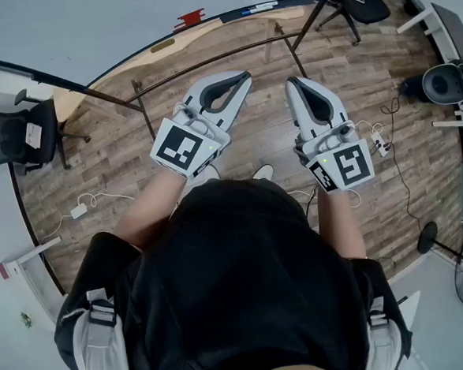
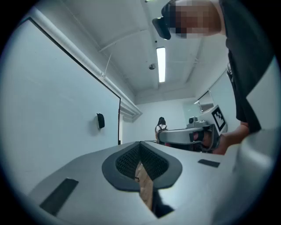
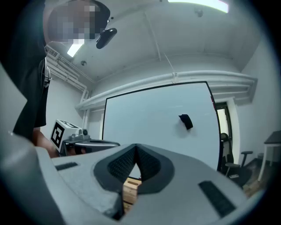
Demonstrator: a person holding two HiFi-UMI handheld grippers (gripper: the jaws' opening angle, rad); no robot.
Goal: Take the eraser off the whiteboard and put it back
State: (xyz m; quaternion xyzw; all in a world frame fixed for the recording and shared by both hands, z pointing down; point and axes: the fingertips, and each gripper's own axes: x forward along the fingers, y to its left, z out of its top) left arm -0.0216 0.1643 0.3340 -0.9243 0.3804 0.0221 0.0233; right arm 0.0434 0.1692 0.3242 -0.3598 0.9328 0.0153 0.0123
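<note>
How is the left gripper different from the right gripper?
In the head view, the left gripper slants rightward and the right gripper slants leftward, so their tips lean together. The left gripper's cube shows a different square marker from the right gripper's cube. Both are white, with jaws shut on nothing.

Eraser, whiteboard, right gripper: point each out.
Eraser (image 3: 185,121): right gripper view, middle of its dark body.
Whiteboard (image 3: 145,116): right gripper view, bare face left of the eraser.
Right gripper (image 3: 135,146): right gripper view, where its shut jaw tips meet.
</note>
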